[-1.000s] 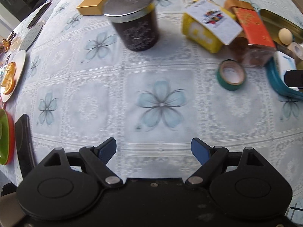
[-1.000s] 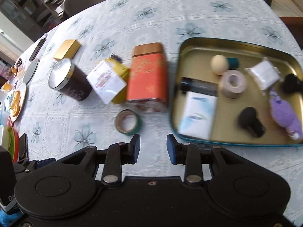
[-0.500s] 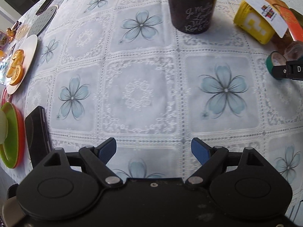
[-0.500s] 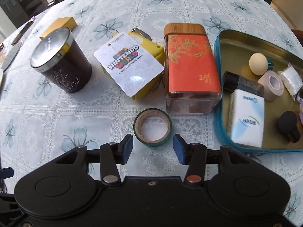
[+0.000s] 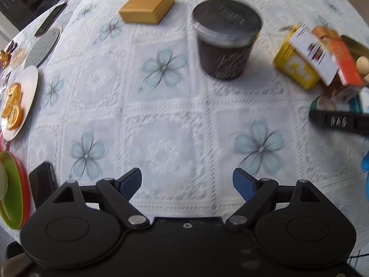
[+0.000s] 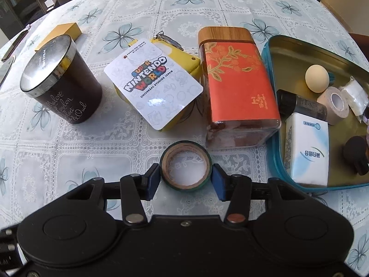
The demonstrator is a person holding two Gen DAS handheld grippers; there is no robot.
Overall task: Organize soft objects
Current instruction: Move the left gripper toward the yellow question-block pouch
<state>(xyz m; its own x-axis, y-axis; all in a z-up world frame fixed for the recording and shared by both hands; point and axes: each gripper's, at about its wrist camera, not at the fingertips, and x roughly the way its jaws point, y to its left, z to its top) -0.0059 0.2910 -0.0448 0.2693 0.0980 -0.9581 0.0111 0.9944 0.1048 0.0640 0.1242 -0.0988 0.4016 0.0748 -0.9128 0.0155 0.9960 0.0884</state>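
The right gripper (image 6: 185, 179) is set astride the green tape roll (image 6: 185, 165) lying flat on the tablecloth (image 6: 69, 143); its jaws, lately widened, flank the roll, contact not determinable. At one o'clock the orange tin (image 6: 235, 85) is noted, at three o'clock the tray (image 6: 297, 53). The left gripper (image 5: 186, 182) is held wide open, empty.

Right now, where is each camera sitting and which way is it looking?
Left wrist view: sits on the left claw, looking steeply down at the flowered tablecloth; its own open fingers show, with nothing between them.
Right wrist view: sits on the right claw, looking down at the green tape roll, which lies between its fingers, beside the tin tray.
Both views share the dark candle jar, the yellow pouch and the gold box.
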